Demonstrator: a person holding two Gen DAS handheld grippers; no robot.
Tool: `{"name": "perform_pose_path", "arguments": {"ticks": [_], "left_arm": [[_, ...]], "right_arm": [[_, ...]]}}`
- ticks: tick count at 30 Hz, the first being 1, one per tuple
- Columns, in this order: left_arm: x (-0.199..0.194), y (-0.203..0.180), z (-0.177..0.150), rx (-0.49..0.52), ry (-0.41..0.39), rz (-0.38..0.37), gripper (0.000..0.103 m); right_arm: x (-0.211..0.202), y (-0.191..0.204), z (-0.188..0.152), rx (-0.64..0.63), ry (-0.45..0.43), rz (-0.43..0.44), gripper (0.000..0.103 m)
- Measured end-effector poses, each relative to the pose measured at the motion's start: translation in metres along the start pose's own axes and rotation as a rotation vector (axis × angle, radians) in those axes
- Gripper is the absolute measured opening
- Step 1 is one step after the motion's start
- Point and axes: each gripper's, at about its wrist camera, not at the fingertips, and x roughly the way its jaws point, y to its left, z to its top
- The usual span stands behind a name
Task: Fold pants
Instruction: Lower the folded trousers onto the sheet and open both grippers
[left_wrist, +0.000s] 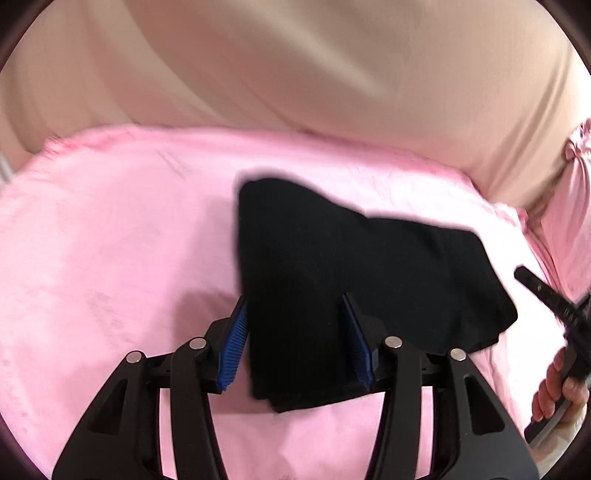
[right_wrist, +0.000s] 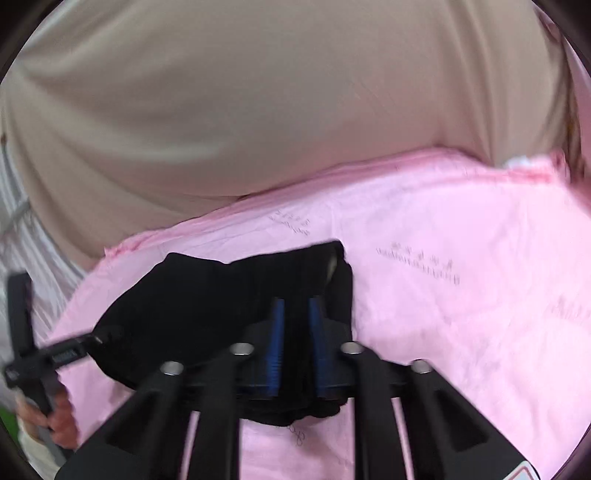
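pants pinched in right claw; left view shows left claw half-open astride them.

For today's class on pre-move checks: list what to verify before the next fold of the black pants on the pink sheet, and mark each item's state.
1. Right gripper shut on the pants: ok.
2. Left gripper gripping: not ok, its jaws stand open with cloth between them.
3. Pants lie wholly on the pink sheet: ok.
4. Edges lined up: cannot tell, blurred.
5. Sheet around the pants bare: ok.
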Motion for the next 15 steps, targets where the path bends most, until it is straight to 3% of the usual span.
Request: {"name": "perform_pose_path", "arguments": {"ticks": [2, 5, 8, 11, 12, 13, 15], "left_arm": [[-0.024, -0.005, 0.012, 0.017, -0.109, 0.084, 0.056], [-0.023, -0.025, 0.038, 0.056, -0.141, 0.011, 0.061], [0.037, -0.040, 0.054, 0.086, -0.016, 0.004, 0.063], [0.107, -0.020, 0.054, 0.038, 0.065, 0.171, 0.060], [0.124, -0.009, 0.053, 0.013, 0.088, 0.193, 0.060], [0.139, 0.007, 0.050, -0.037, 0.123, 0.189, 0.061], [0.136, 0.021, 0.048, -0.096, 0.116, 0.144, 0.063]], "right_arm": [[0.007, 0.018, 0.006, -0.068, -0.006, -0.027, 0.001], [0.029, 0.029, 0.013, -0.078, 0.024, 0.016, 0.001], [0.074, 0.032, 0.018, -0.087, 0.110, 0.019, 0.001], [0.125, 0.011, 0.007, -0.064, 0.211, -0.065, 0.000], [0.127, 0.001, 0.007, -0.037, 0.188, -0.035, 0.000], [0.125, -0.004, 0.009, -0.016, 0.188, -0.012, 0.000], [0.114, 0.001, 0.015, -0.009, 0.186, -0.041, 0.000]]}}
